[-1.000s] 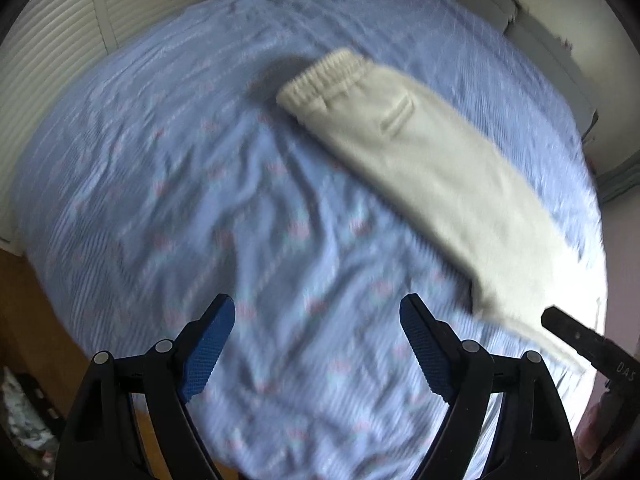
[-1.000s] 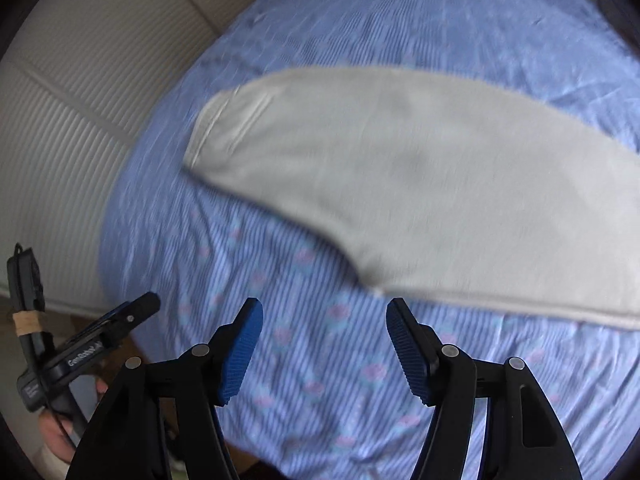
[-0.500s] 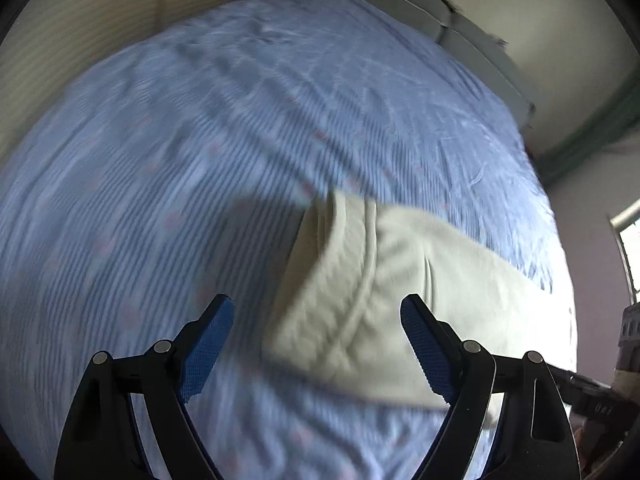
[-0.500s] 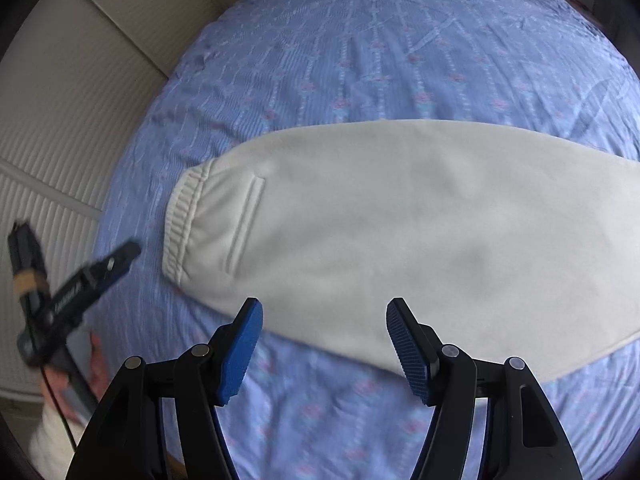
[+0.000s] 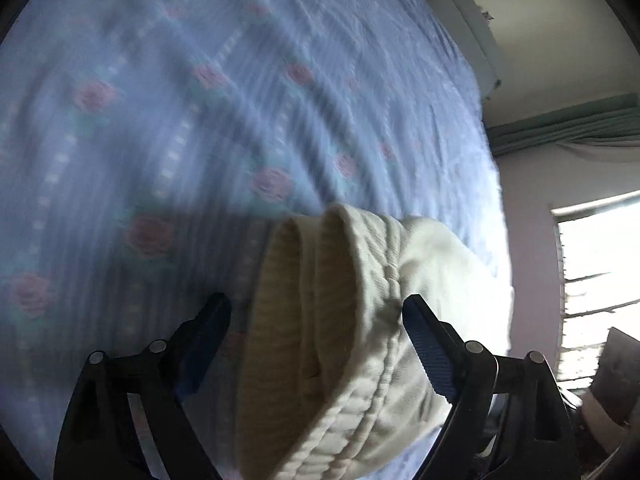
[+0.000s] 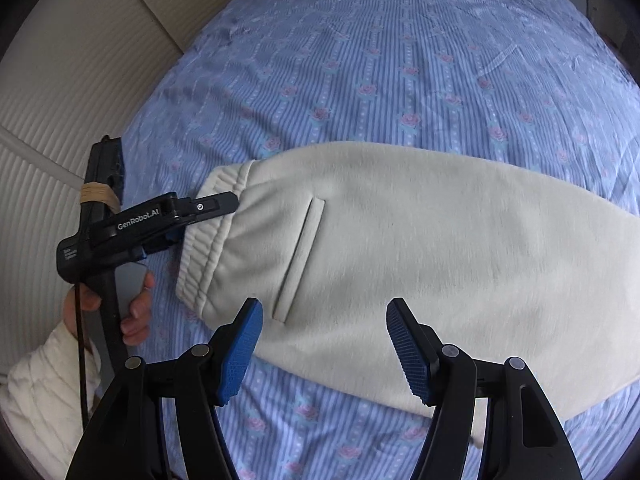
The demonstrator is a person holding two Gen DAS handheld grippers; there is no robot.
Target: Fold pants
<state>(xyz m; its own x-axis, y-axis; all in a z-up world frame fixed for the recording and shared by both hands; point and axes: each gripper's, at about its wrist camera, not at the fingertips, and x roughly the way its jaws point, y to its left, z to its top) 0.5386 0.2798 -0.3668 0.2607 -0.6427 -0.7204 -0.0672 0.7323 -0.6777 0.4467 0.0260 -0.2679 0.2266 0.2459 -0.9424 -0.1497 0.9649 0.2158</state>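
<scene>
Cream sweatpants [image 6: 400,240] lie folded lengthwise on the bed, waistband [image 6: 208,236] to the left, pocket slit facing up. In the left wrist view the ribbed waistband [image 5: 320,320] fills the space between the open fingers of my left gripper [image 5: 316,344]. From the right wrist view, the left gripper [image 6: 200,216] is at the waistband edge, its jaws around the elastic. My right gripper [image 6: 324,344] is open and empty, hovering over the pants' near edge below the pocket.
The blue striped rose-print bedsheet [image 6: 400,60] covers the bed. A cream ribbed wall panel [image 6: 60,80] runs along the left. In the left wrist view a window [image 5: 600,280] and a green curtain [image 5: 560,128] are at the right.
My left gripper has dropped down and forward onto the waistband, which now sits between its fingers. My right gripper has moved in over the pants' near edge.
</scene>
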